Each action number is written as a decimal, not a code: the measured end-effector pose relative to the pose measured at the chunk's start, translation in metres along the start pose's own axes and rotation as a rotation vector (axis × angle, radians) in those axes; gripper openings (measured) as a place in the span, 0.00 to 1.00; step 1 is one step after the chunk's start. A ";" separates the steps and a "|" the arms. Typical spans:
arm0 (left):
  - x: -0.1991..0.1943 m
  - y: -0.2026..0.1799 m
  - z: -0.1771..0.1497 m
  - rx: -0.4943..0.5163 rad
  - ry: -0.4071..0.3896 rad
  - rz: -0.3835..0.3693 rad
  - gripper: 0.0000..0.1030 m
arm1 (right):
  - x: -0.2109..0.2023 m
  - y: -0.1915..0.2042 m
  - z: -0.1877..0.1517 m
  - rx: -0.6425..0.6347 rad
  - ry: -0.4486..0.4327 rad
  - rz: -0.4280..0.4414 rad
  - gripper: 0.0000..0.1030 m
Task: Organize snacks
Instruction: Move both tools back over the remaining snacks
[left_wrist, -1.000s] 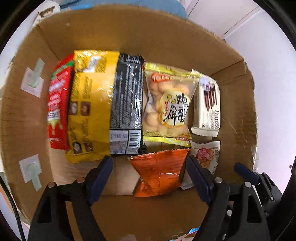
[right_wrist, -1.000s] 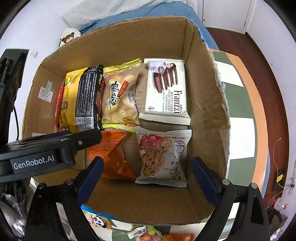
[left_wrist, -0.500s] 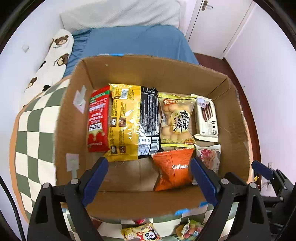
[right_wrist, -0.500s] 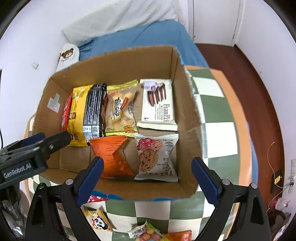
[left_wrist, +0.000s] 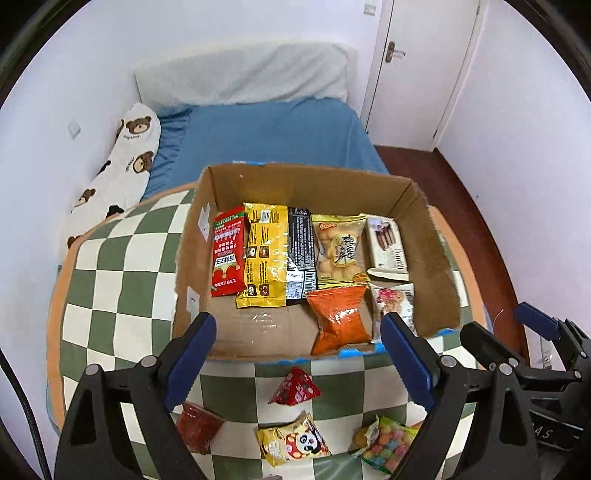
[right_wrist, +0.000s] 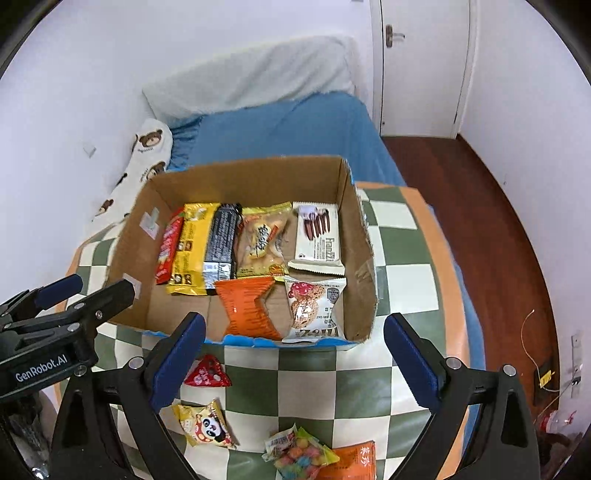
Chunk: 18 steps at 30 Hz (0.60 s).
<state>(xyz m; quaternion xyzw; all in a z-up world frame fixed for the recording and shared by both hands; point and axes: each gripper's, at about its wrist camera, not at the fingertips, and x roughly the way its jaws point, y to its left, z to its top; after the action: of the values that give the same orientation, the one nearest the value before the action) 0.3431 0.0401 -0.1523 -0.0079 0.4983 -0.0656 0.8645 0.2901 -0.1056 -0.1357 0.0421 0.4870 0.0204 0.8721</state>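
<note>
A cardboard box (left_wrist: 314, 184) (right_wrist: 251, 173) stands on a green-and-white checkered table (left_wrist: 118, 280). It holds several snack packs, among them an orange bag (left_wrist: 340, 317) (right_wrist: 247, 310) and an oat cookie pack (right_wrist: 314, 310). Loose on the table before the box lie a red triangular pack (left_wrist: 293, 387) (right_wrist: 207, 373), a yellow panda pack (left_wrist: 293, 441) (right_wrist: 205, 424), a colourful candy bag (left_wrist: 384, 443) (right_wrist: 299, 452), a red pack (left_wrist: 197, 428) and an orange pack (right_wrist: 351, 461). My left gripper (left_wrist: 299, 358) and right gripper (right_wrist: 291, 362) are open, empty, above the table's front.
A blue bed (left_wrist: 258, 136) with a bear-print pillow (left_wrist: 122, 166) lies behind the table. White walls and a door (left_wrist: 417, 66) stand at the back. Brown wood floor (right_wrist: 517, 240) is to the right.
Both grippers have drawn back and up out of the box. The whole box, the table and the loose packs in front have come into view. Both stay open.
</note>
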 end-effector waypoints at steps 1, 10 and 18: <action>-0.007 -0.001 -0.002 0.003 -0.012 0.002 0.88 | -0.008 0.002 -0.001 -0.004 -0.014 0.000 0.96; -0.054 0.000 -0.019 -0.003 -0.076 -0.002 0.88 | -0.064 0.009 -0.016 -0.004 -0.101 0.005 0.96; -0.073 0.004 -0.033 -0.026 -0.098 -0.004 0.96 | -0.085 0.011 -0.030 0.013 -0.116 0.026 0.96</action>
<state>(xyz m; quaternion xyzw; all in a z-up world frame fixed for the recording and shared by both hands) 0.2788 0.0550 -0.1068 -0.0235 0.4561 -0.0605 0.8876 0.2205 -0.0994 -0.0784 0.0551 0.4353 0.0261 0.8982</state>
